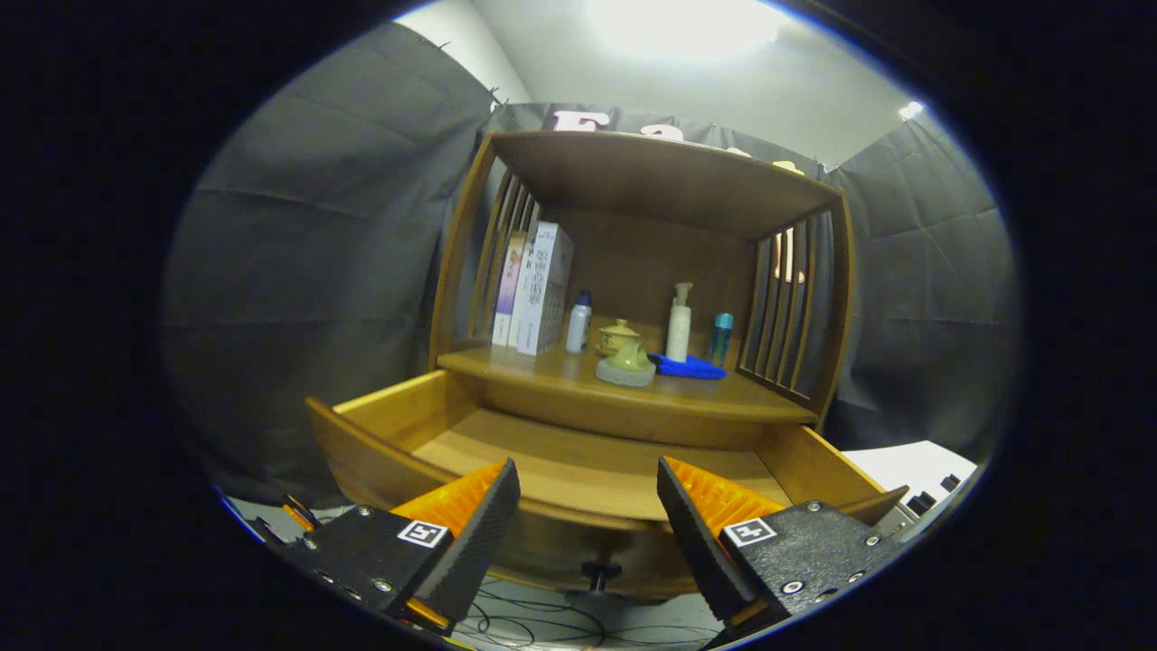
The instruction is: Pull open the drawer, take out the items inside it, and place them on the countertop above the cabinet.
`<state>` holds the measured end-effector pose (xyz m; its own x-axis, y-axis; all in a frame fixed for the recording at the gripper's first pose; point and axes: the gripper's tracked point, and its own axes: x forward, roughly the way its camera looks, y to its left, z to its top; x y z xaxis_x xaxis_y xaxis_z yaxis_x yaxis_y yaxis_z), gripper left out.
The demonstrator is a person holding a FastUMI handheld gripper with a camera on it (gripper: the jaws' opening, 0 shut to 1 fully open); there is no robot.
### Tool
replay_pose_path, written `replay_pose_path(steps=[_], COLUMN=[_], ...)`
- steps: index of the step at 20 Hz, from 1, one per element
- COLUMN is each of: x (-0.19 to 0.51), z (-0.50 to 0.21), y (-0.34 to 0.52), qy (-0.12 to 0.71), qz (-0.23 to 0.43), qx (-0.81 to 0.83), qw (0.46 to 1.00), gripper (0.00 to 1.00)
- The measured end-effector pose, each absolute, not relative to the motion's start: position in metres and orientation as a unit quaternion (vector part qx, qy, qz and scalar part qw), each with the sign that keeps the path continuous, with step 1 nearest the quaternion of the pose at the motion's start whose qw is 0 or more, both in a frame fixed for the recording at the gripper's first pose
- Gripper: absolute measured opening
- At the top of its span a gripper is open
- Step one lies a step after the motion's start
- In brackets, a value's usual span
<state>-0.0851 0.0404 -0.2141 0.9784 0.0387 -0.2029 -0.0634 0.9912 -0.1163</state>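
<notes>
The wooden drawer (380, 470) of the cabinet stands pulled out just ahead of my fingers, and the part of its floor that I see is bare wood. Its small dark knob (600, 572) sits on the drawer front, low between my fingers. My gripper (588, 484) is open with nothing between its fingers, held in front of the drawer's front panel. On the countertop (542, 366) beyond the drawer rest a green lidded ceramic piece (626, 365), a blue cloth (689, 367), a small teapot (617, 336), a pump bottle (679, 323) and two small bottles (578, 323).
Upright boxes (542, 289) lean at the countertop's left side. Slatted side panels (785, 298) and a wooden top shelf (660, 176) enclose the countertop. Cables (542, 624) lie on the floor below the drawer. A white surface (913, 466) with dark items lies to the right.
</notes>
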Motion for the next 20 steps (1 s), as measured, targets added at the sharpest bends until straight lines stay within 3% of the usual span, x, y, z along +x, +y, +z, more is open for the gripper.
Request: replay_pose_path(steps=[5, 13, 20], x=[-0.115, -0.101, -0.093], z=[-0.245, -0.281, -0.276], y=[0.044, 0.022, 0.019], qy=[0.140, 0.193, 0.188], qz=[0.011, -0.029, -0.032], qx=[-0.035, -0.016, 0.047], qw=[0.990, 0.981, 0.980], gripper=[0.95, 0.95, 0.94])
